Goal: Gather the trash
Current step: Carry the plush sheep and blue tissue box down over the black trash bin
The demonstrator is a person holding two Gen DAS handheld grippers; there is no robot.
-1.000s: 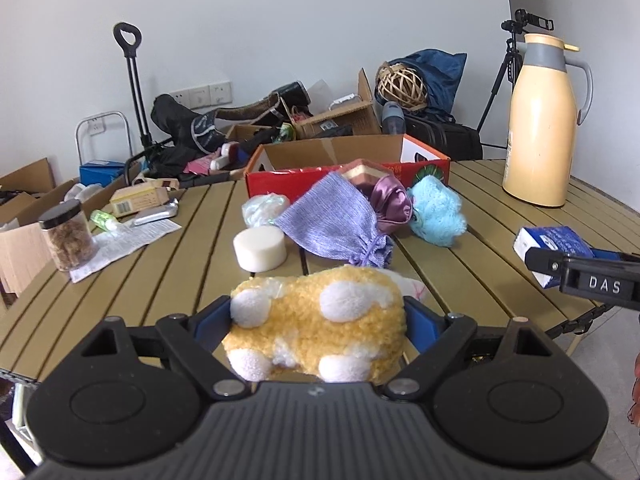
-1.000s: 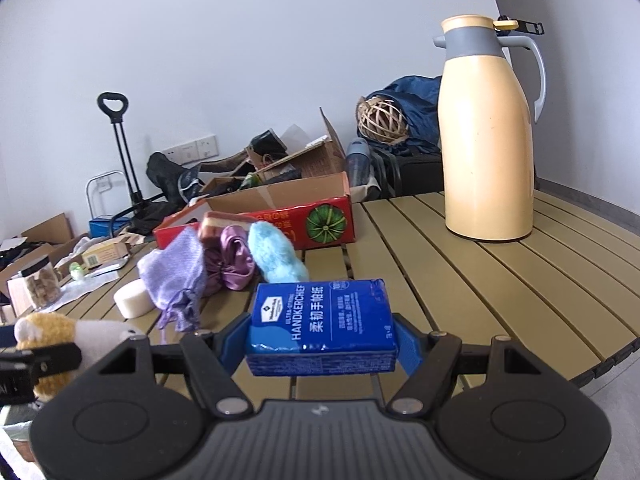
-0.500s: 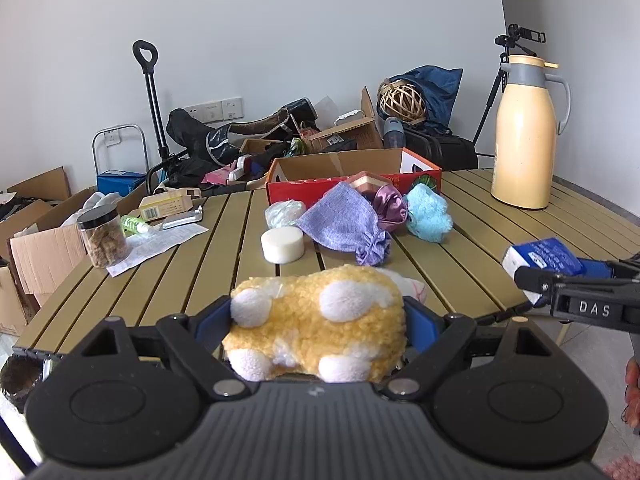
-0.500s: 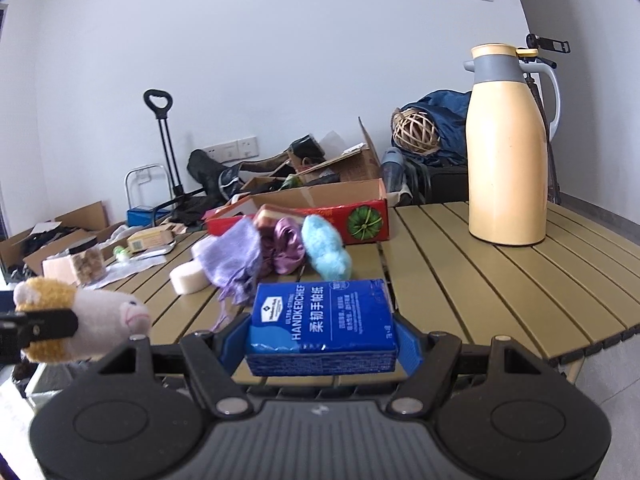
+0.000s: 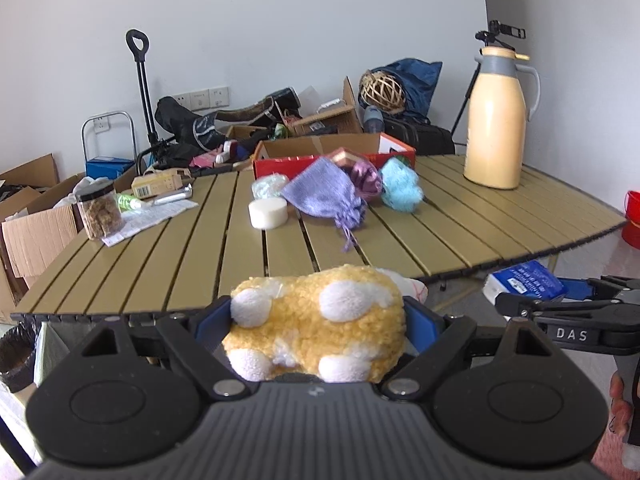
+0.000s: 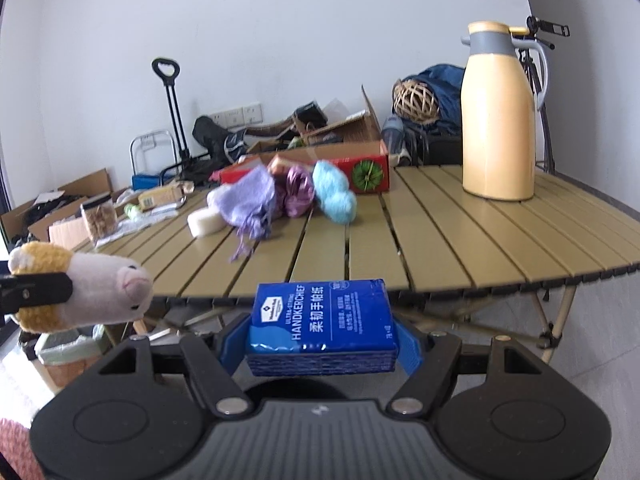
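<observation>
The plush toy (image 5: 316,322) hides its own face in the left wrist view — only the woolly back shows. The tissue pack (image 6: 322,320) covers the inner faces of the right gripper's (image 6: 322,344) 2 fingers. The purple pouch (image 6: 248,200) is motion-blurred. The red bucket (image 5: 632,216) is cut by the frame edge.

A yellow thermos (image 5: 495,128) is standing upright at the far right of the slatted table (image 5: 460,232). A red box (image 5: 332,156) is sitting at the far edge. A jar (image 5: 99,210) is standing on paper (image 5: 148,218) at the left. A trolley handle (image 5: 138,46) is rising behind, near the wall.
</observation>
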